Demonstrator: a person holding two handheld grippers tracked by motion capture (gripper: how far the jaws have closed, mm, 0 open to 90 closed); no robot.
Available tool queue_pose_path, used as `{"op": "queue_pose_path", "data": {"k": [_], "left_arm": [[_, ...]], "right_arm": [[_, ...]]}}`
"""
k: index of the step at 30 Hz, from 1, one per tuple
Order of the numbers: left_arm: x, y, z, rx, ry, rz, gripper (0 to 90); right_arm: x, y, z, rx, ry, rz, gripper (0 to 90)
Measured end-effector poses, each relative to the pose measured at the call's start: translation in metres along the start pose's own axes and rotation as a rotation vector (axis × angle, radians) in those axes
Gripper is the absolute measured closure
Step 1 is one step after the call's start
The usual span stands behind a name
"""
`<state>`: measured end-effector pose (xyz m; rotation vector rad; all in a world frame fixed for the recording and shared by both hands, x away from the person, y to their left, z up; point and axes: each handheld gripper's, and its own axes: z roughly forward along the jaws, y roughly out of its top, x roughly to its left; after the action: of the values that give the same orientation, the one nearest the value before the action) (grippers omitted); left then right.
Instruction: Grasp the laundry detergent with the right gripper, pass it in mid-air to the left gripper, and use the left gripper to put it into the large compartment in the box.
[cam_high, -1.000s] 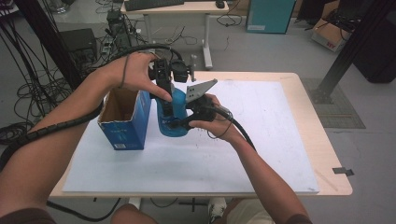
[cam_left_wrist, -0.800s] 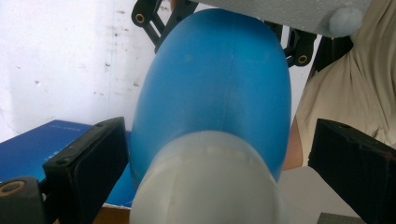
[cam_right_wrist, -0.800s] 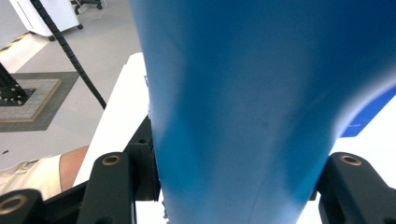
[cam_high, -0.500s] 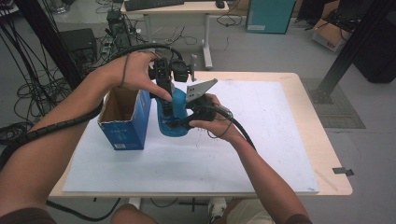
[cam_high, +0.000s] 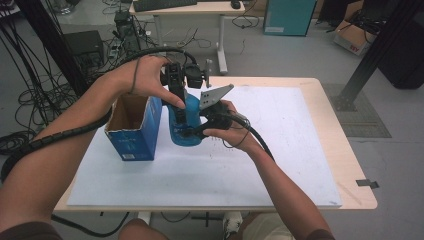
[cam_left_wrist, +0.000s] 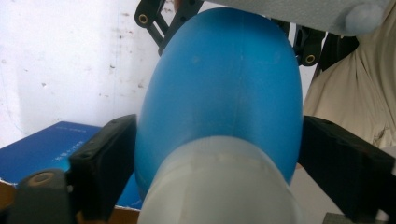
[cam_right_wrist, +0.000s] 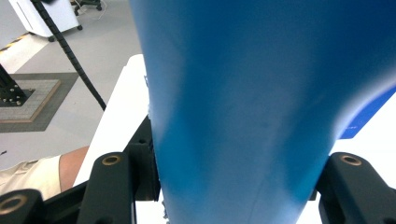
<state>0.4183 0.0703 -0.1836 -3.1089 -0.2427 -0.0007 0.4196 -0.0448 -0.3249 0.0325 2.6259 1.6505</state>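
While both grippers' jaws clamp one blue bottle (cam_high: 186, 125), one open blue box (cam_high: 132, 127) beside it

Open box (cam_high: 131, 127) crowds bottle's (cam_high: 186, 125) left; right free.

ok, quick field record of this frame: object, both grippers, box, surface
object: blue bottle with a pale cap, standing upright on the sheet
left gripper: comes down from above at the bottle's upper part; jaws have just been closing, one on each side of it
right gripper: shut on the blue bottle low on its body, from the side
box: open blue carton, upright, just left of the bottle in the high view
surface: white sheet on a wooden table
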Motion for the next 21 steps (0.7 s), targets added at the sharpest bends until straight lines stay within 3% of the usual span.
{"op": "queue_pose_path", "data": {"k": [5,6,9,11,21], "left_arm": [[0.0000,0.0013,0.0000,-0.005,0.005,-0.003,23.2],[-0.0004,0.0012,0.0001,-0.003,0.001,-0.007,26.3],[0.0004,0.0006,0.0003,-0.009,0.013,-0.003,30.4],[0.0003,0.0001,-0.0005,-0.004,0.014,-0.007,35.1],[0.0012,-0.0008,0.0006,-0.005,0.021,0.000,36.2]], "right_arm": [[0.0004,0.0001,-0.0006,0.000,-0.003,0.002,42.5],[0.0023,0.0004,0.0001,-0.008,-0.001,0.029,42.5],[0.0023,0.0003,-0.0004,-0.009,0.006,0.030,42.5],[0.0007,-0.0001,0.0000,-0.001,-0.007,0.000,42.5],[0.0016,0.0001,0.0018,-0.007,0.007,0.010,42.4]]}}
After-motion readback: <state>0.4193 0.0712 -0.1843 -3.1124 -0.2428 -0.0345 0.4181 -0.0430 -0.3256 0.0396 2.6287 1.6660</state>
